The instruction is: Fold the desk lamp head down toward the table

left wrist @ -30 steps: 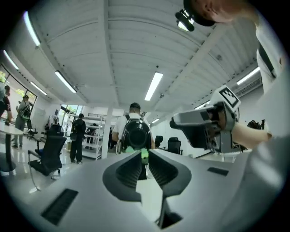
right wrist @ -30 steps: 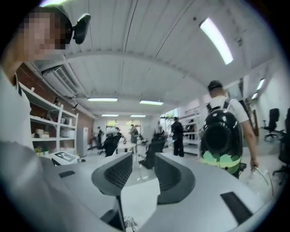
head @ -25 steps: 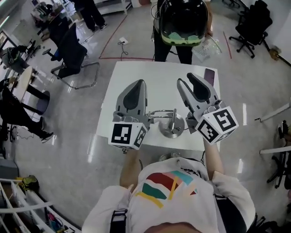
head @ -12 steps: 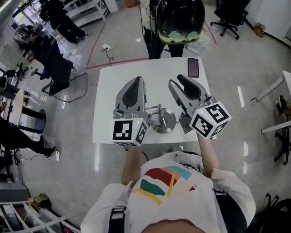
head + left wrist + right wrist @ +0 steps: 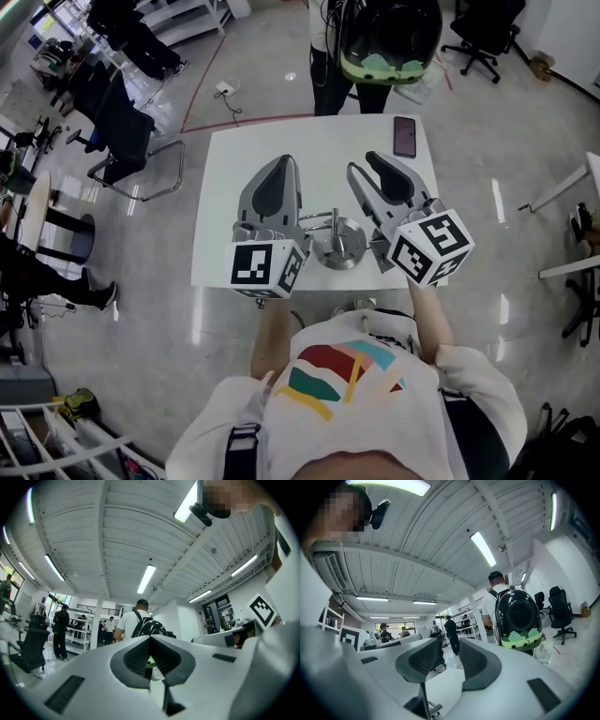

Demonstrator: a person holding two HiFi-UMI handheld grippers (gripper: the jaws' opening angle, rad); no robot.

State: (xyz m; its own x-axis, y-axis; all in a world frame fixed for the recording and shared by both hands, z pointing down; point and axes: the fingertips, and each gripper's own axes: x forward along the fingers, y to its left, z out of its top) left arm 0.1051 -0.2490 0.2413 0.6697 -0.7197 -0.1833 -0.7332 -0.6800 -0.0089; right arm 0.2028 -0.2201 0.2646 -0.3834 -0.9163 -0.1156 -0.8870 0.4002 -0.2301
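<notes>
Holds left tongs [image 5: 284, 169] clenched on nothing and right tongs [image 5: 366, 169] released and empty, both above the worktop [image 5: 225, 178]. Flanks the lamp [image 5: 339, 247] at 9 and 3 o'clock without touching it. Shows lamp near the worktop's 6 o'clock edge, phone [image 5: 405, 137] toward 1 o'clock.

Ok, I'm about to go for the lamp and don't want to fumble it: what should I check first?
1. Jaws of the right gripper apart, nothing between them: ok.
2. Jaws of the left gripper open for a grasp: not ok, they are together.
3. Base of the desk lamp flat on the table: ok.
4. Sight of the lamp head: cannot tell, no view shows it.
5. The phone apart from the lamp: ok, at the far corner.
</notes>
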